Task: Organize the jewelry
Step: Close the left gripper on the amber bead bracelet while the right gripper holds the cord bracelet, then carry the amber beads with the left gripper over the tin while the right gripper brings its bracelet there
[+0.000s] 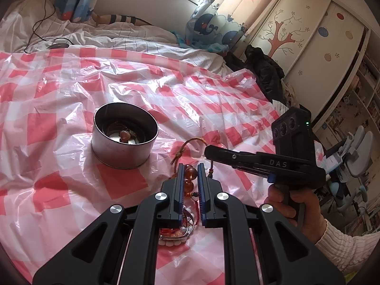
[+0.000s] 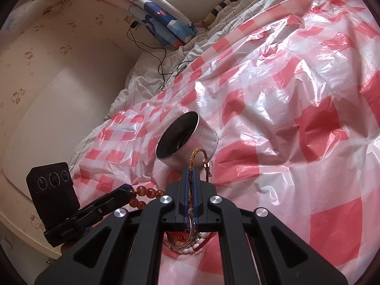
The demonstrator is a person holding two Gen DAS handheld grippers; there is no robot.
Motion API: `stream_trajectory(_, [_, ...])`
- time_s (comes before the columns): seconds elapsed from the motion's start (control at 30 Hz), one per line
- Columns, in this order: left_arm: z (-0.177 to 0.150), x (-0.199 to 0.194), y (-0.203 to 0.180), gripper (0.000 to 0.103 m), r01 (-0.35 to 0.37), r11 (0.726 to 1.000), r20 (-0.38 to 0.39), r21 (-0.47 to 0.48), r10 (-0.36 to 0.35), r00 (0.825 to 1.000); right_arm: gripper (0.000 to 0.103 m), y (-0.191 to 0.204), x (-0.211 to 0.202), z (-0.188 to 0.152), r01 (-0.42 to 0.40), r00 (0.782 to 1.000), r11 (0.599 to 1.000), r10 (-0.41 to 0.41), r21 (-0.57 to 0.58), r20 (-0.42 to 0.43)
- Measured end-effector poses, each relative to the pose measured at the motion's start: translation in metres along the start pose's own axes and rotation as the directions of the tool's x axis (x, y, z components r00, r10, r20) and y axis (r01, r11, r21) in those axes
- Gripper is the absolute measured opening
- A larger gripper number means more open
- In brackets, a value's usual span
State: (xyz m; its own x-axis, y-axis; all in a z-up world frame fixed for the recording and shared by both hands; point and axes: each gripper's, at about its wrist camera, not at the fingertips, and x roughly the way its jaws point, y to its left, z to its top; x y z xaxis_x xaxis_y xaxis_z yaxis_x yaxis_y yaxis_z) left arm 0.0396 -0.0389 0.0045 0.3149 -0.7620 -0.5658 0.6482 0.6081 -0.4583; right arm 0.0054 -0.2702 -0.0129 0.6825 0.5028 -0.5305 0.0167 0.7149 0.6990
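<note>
A round metal tin (image 1: 124,137) stands on the red-and-white checked plastic sheet (image 1: 59,90) with a brown bead piece inside; it also shows in the right wrist view (image 2: 190,140). My left gripper (image 1: 190,168) is shut on an amber bead bracelet (image 1: 191,174), seen too in the right wrist view (image 2: 144,193). My right gripper (image 2: 190,173) is shut on a braided cord bracelet (image 2: 197,155); its fingers (image 1: 213,152) reach in from the right in the left wrist view. A pile of jewelry (image 1: 175,232) lies under both grippers and shows in the right wrist view (image 2: 187,242).
The sheet covers a rumpled white bed. A black cable (image 2: 152,49) runs over the bedding at the far side. A wardrobe (image 1: 296,35) and dark clothes (image 1: 266,68) stand to the right of the bed.
</note>
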Motion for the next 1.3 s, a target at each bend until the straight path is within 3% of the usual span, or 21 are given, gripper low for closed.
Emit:
stream_trajectory(0.2, [0.004, 0.002, -0.007, 0.010, -0.099, 0.993, 0.002, 0.064, 0.099, 0.995, 0.004, 0.003, -0.006, 0.003, -0.032, 0.999, 0.999, 0.032, 0.000, 0.033])
stream_trajectory(0.33, [0.011, -0.002, -0.011, 0.009, -0.121, 0.989, 0.023, 0.086, 0.119, 0.993, 0.004, 0.005, -0.016, 0.008, -0.076, 0.994, 0.997, 0.076, -0.002, 0.078])
stream_trajectory(0.53, [0.027, -0.009, -0.019, 0.010, -0.105, 0.989, 0.056, 0.101, 0.100, 0.993, 0.004, 0.007, -0.020, 0.012, -0.092, 0.991, 0.996, 0.093, -0.009, 0.095])
stream_trajectory(0.73, [0.031, -0.006, -0.016, 0.010, -0.119, 0.989, 0.039, 0.092, 0.116, 0.993, 0.004, 0.003, -0.016, 0.011, -0.076, 0.994, 0.997, 0.075, 0.008, 0.075])
stream_trajectory(1.3, [0.071, -0.005, -0.012, 0.010, -0.117, 0.988, 0.078, 0.097, 0.110, 0.991, 0.004, 0.028, -0.015, 0.017, -0.100, 0.992, 0.991, 0.106, -0.084, 0.074])
